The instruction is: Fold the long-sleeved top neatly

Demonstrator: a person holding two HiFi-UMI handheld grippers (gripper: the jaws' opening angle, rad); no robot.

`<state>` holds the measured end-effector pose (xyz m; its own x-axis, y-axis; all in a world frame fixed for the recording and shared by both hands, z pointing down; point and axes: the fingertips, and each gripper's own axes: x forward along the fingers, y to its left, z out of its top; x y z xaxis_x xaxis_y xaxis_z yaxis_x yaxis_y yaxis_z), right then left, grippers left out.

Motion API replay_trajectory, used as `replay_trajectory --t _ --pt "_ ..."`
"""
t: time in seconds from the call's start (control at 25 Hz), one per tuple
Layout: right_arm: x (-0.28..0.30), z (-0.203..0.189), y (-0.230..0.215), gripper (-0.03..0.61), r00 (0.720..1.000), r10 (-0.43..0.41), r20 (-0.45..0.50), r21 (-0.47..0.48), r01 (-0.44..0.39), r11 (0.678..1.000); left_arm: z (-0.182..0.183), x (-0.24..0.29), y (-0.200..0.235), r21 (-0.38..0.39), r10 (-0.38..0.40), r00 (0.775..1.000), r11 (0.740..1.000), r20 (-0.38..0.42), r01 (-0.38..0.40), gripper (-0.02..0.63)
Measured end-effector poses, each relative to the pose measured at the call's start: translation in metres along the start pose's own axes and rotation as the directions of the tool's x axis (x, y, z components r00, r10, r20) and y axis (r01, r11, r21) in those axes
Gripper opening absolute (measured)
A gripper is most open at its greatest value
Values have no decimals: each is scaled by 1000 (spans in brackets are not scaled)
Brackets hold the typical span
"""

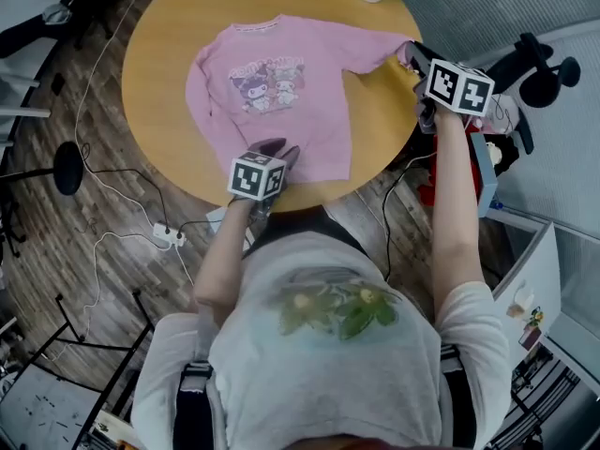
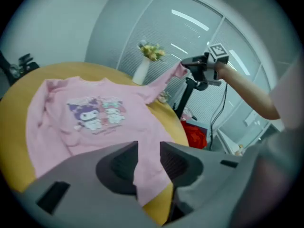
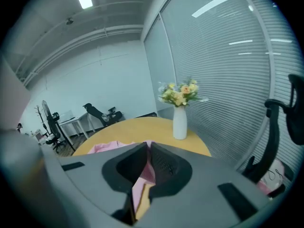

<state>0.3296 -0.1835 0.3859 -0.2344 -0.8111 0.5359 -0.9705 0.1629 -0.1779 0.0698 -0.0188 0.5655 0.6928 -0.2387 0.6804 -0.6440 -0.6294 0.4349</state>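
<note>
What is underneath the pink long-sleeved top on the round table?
Only the yellow round tabletop shows round the pink top. The surface beneath the fabric is covered, so anything lying there cannot be seen.

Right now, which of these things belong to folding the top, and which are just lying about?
In the job: pink long-sleeved top; right gripper, shut on its sleeve cuff; left gripper, hem between its jaws; round wooden table.
Lying about: white vase of flowers; power strip on the floor; black office chair.
</note>
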Motion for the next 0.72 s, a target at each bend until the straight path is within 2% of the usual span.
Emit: replay_trajectory --t 0.12,0.32,0.52,0.72 --pt "20 17 44 37 996 91 9 -35 -91 995 0 -41 57 -104 135 989 986 66 -127 126" --pt "66 35 130 37 972 233 -25 -87 -234 968 -8 -108 123 -241 303 942 934 144 -263 126" --pt "125 20 206 37 924 347 -161 -114 -366 923 -27 -143 146 -316 374 913 896 161 -311 126" --pt "190 -12 266 37 869 423 -256 -67 -453 889 -46 -159 159 -384 417 895 861 159 -333 126"
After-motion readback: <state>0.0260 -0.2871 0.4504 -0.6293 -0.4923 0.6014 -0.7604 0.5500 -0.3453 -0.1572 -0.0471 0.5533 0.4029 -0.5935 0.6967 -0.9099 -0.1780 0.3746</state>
